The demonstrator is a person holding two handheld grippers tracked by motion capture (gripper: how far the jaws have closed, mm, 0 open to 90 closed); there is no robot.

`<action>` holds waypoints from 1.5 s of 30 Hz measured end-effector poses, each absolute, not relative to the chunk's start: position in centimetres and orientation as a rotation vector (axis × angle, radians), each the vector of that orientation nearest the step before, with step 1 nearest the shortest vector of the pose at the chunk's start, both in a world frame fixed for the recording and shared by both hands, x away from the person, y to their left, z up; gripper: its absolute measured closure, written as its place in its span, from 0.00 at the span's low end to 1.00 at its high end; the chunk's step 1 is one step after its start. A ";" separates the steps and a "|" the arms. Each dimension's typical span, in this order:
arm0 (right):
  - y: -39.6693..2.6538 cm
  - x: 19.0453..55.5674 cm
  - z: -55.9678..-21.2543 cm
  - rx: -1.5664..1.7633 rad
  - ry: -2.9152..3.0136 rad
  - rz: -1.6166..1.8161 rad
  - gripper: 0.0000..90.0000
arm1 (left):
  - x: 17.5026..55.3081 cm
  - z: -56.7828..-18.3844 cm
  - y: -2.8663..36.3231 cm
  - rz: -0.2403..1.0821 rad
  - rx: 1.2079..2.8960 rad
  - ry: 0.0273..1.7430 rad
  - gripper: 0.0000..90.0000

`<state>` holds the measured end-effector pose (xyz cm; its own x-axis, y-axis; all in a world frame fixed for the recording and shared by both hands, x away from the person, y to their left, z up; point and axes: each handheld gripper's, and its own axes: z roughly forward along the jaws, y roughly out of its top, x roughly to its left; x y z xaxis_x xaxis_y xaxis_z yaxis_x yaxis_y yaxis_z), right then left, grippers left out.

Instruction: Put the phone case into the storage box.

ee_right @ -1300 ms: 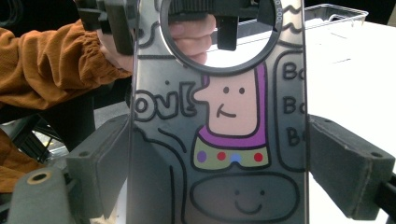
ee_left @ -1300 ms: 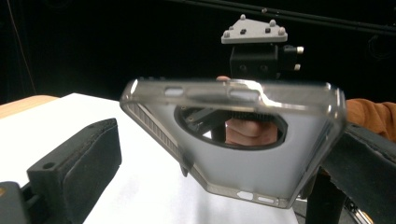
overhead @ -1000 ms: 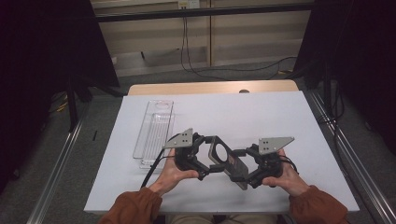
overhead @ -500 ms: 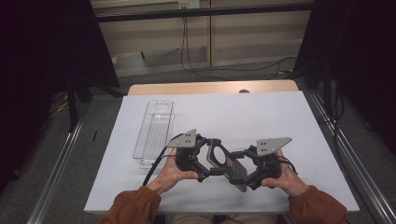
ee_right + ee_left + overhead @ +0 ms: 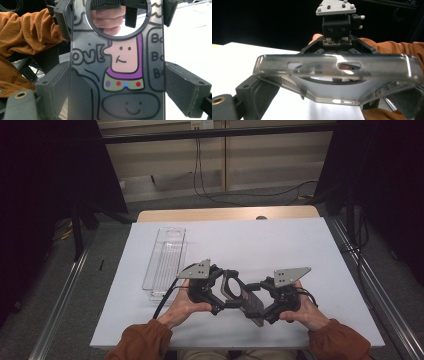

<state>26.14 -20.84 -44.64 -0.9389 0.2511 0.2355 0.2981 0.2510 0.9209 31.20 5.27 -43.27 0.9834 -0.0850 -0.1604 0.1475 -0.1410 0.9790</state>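
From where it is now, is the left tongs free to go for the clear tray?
Probably not yet. The left tongs and right tongs both clamp the phone case. The clear tray lies close, nothing between, but the case must be released first.

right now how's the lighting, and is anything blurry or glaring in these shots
High view: white table evenly lit, surroundings dark. Left gripper view: the clear phone case close and soft, glare streaks on its edge, black background. Right gripper view: the case's cartoon print sharp, table behind washed out.
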 end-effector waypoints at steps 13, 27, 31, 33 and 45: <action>-20.7 26.2 -44.8 -0.511 -2.476 -1.825 0.13 | 31.5 -43.3 5.5 -0.223 1.694 0.043 0.11; -20.9 26.5 -44.9 -0.525 -2.510 -1.808 0.12 | 31.2 -43.2 5.1 -0.185 1.730 0.049 0.12; -20.8 26.4 -44.8 -0.532 -2.526 -1.820 0.12 | 31.3 -43.1 5.2 -0.183 1.735 0.061 0.12; -20.8 26.4 -44.9 -0.537 -2.535 -1.817 0.12 | 31.2 -43.1 5.1 -0.185 1.730 0.070 0.12; -20.6 26.1 -44.7 -0.553 -2.555 -1.820 0.05 | 31.4 -42.9 5.4 -0.148 1.740 0.100 0.13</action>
